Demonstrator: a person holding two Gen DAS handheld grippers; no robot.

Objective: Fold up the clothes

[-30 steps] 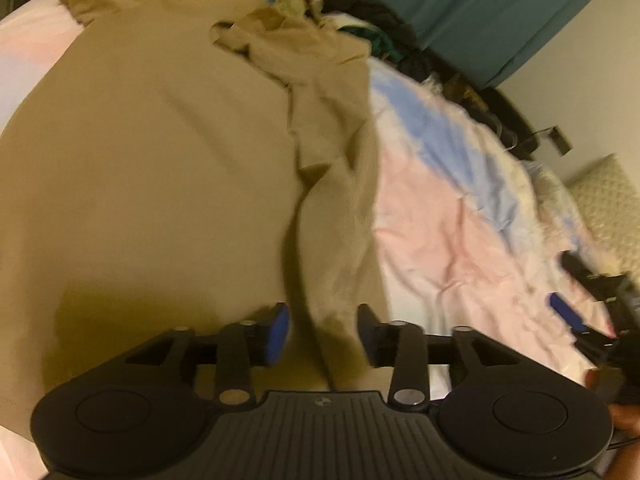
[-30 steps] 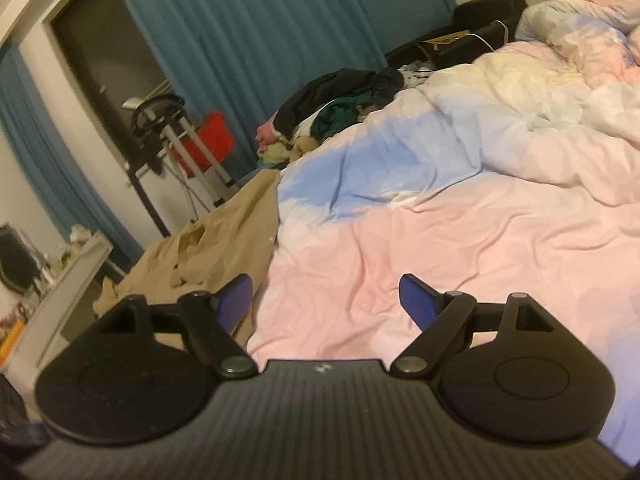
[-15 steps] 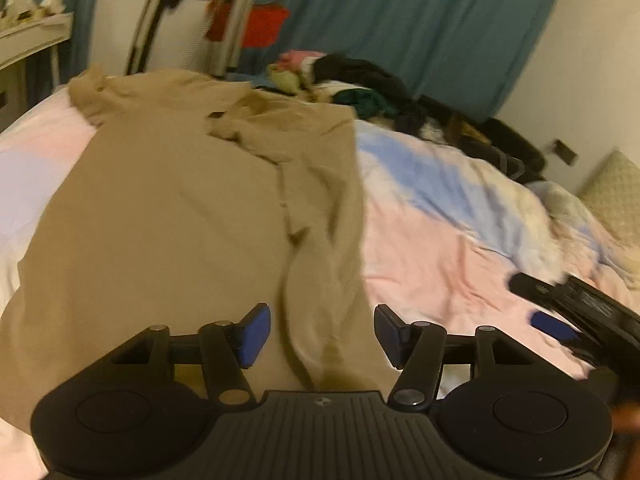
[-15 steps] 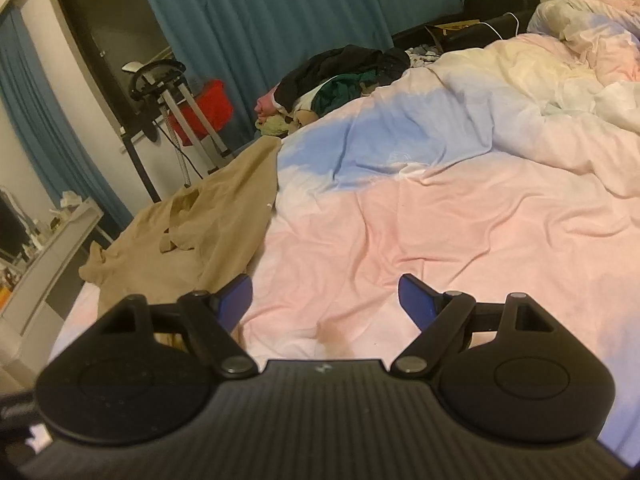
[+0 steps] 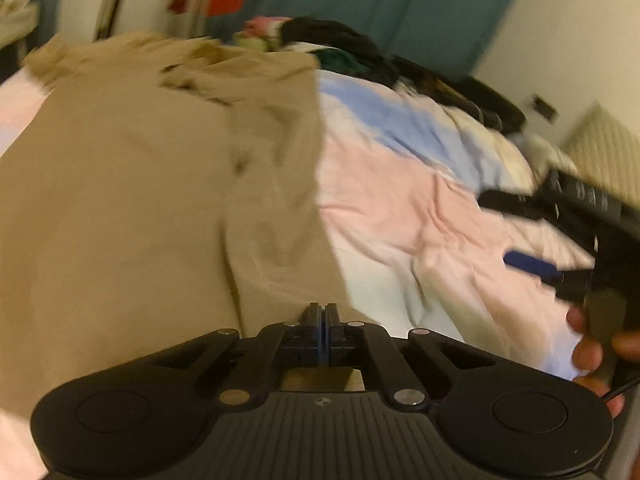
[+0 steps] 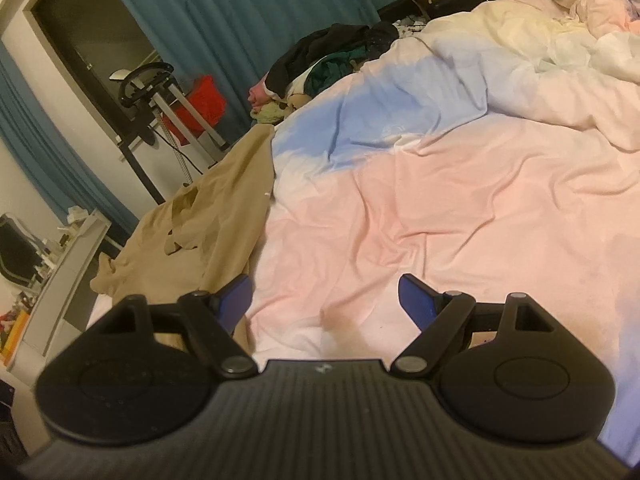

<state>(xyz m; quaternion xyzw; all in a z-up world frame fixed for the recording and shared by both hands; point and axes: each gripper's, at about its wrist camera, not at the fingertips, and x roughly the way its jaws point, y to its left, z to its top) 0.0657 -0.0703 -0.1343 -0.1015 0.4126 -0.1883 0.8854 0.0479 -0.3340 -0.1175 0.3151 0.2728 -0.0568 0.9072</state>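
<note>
A tan shirt (image 5: 120, 200) lies spread flat on the pink and blue duvet (image 5: 420, 216), its right side folded inward in a long strip. My left gripper (image 5: 323, 312) is shut just above the shirt's near hem, and no cloth shows between its pads. In the right wrist view the shirt (image 6: 216, 216) lies at the left of the bed, with its collar towards the far edge. My right gripper (image 6: 324, 296) hovers open over the bare pink duvet (image 6: 440, 220), holding nothing. It also appears as the right gripper (image 5: 516, 232) at the right of the left wrist view, held by a hand (image 5: 592, 352).
A pile of dark and coloured clothes (image 6: 332, 60) sits at the bed's far edge by the teal curtain (image 6: 240, 8). A stand with a red bag (image 6: 200, 100) and a white shelf (image 6: 68, 272) are left of the bed. The bedding is rumpled at the far right (image 6: 580, 40).
My left gripper opened wider and rose off the folded strip, then its fingers came together. The right gripper stayed open and tilted down slightly over the duvet.
</note>
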